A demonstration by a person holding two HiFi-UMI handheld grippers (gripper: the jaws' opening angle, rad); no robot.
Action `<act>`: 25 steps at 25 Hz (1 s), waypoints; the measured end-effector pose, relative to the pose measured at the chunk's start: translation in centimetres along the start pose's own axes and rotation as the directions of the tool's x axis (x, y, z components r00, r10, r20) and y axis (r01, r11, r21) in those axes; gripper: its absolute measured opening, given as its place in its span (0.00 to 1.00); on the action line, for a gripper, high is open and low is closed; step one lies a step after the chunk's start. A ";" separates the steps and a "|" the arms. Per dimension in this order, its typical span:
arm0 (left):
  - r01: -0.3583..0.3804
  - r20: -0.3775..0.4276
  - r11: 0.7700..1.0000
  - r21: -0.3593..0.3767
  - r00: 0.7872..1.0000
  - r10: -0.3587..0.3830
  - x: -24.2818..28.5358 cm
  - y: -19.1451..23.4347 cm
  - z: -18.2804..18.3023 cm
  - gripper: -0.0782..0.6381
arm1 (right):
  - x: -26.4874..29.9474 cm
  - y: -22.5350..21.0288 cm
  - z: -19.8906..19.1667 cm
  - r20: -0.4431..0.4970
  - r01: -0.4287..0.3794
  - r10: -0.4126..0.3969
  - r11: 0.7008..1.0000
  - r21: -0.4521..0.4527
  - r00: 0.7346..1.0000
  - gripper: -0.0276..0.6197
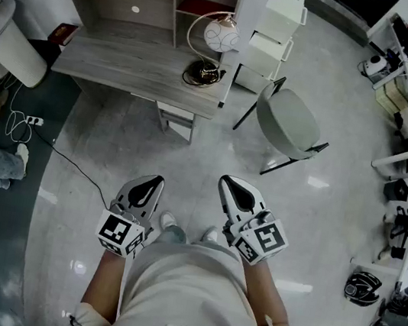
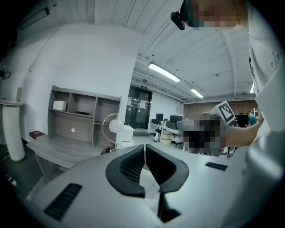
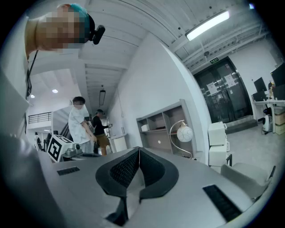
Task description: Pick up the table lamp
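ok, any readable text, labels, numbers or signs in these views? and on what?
No text is legible.
Sign above the glass doors: too small to read.
Sheets on those doors: blurred.
Marker cubes: square patterns only, no letters.

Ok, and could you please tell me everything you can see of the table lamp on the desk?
The table lamp has a white globe shade hanging from a thin arched stem that rises from a dark base. It stands upright near the right end, in the head view, of the grey wooden desk, in front of the shelf unit. A dark cable seems coiled at its base. Nothing else touches it.
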State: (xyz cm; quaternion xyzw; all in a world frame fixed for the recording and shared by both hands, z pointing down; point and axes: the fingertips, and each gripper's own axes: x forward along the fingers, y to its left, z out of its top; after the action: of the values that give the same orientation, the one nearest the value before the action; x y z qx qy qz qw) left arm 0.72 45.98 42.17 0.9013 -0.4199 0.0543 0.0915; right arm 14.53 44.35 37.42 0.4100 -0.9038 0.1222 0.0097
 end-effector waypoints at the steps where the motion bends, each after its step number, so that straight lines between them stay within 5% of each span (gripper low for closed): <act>1: 0.002 0.000 1.000 -0.002 1.000 -0.002 -0.2 0.8 0.0 0.13 | 0.7 0.3 -0.1 0.000 0.002 -0.002 1.000 -0.001 1.000 0.09; 15: 0.046 -0.008 0.998 -0.031 0.999 -0.046 -0.2 9.3 -1.1 0.13 | 8.9 1.5 -0.3 -0.006 0.040 -0.040 0.999 0.005 0.999 0.09; 25: 0.031 -0.049 0.998 -0.062 0.998 -0.034 3.6 13.6 -2.5 0.13 | 14.6 -2.8 -0.6 -0.012 0.034 -0.033 0.998 0.044 0.999 0.09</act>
State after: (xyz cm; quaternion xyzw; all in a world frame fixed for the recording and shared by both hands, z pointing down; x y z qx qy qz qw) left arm -7.45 35.23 46.91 0.9032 -0.4041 0.0624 0.1304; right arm 6.94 31.93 40.30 0.4246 -0.8938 0.1442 0.0075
